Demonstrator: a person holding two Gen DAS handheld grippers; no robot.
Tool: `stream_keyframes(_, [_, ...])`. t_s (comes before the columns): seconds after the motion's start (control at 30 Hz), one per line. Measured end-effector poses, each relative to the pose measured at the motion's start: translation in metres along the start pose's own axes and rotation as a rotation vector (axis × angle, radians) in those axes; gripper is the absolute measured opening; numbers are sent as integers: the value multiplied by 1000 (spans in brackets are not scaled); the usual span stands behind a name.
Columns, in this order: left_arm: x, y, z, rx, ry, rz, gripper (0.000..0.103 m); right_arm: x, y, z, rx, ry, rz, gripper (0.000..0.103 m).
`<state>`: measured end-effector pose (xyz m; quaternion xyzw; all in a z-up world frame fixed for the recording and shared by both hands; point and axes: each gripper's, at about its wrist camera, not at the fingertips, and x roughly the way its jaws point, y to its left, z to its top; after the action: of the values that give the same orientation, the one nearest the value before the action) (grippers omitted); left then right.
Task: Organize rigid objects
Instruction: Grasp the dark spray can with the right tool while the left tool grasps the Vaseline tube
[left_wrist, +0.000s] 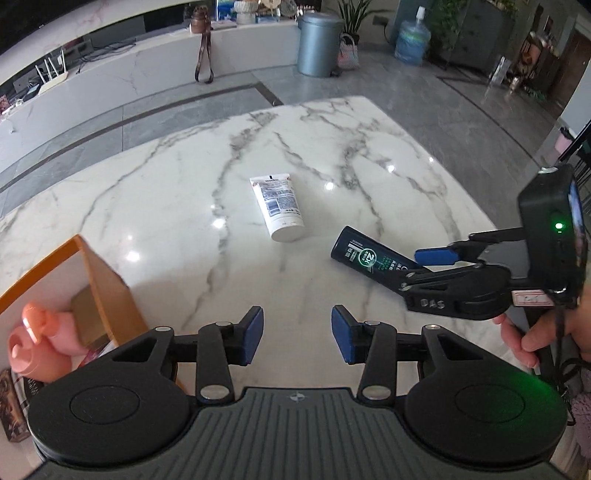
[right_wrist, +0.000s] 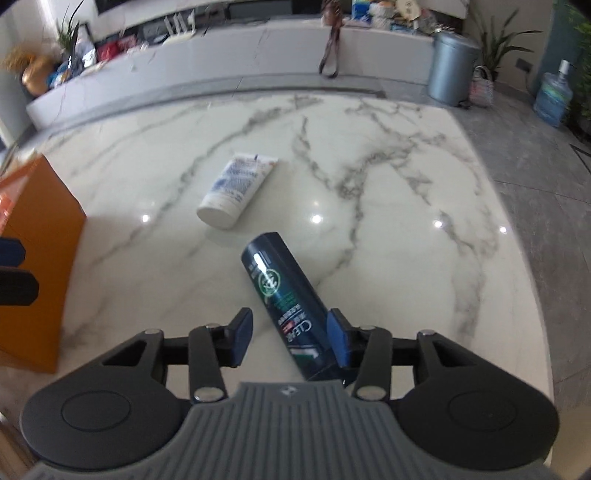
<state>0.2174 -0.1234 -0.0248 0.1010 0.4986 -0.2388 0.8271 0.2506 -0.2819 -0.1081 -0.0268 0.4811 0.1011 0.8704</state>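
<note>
the dark bottle (right_wrist: 286, 295) lies on its side on the marble table (right_wrist: 406, 240), low centre of the right wrist view, running down between the pads of the right gripper (right_wrist: 291, 338). the right-hand pad sits against its flank, the left-hand pad stands clear with bare table showing in the gap, so the jaws are open around the bottle and not clamped. risk noted: the bottle lies skewed across the gap and off to one side, so a closing squeeze is likely to push or roll the round body on the glossy top, or catch it near one end so that it droops or slips on lifting. a sideways nudge could also send it toward the white tube (right_wrist: 236, 192), which lies flat nearby, upper left of the bottle. the left gripper (left_wrist: 297, 334) hangs over bare table, bottom centre of its view, jaws apart and empty. the orange box (left_wrist: 99, 280) at lower left of that view already holds a pink bottle (left_wrist: 40, 347); space for more looks limited, though its inside is mostly hidden. legible writing: "clear" on the dark bottle; "das" moulded on the right gripper in the left wrist view. the tube's print is too small to read.
</note>
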Motion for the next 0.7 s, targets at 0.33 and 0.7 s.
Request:
stream_keyframes(0.33, [50,1,29,-21,45,27,52,52,-19,12,55,60,65,42])
stream_keyframes(0.7, [128,12,83,-83,43,89,72,69,-44,36,194,-65,-17,36])
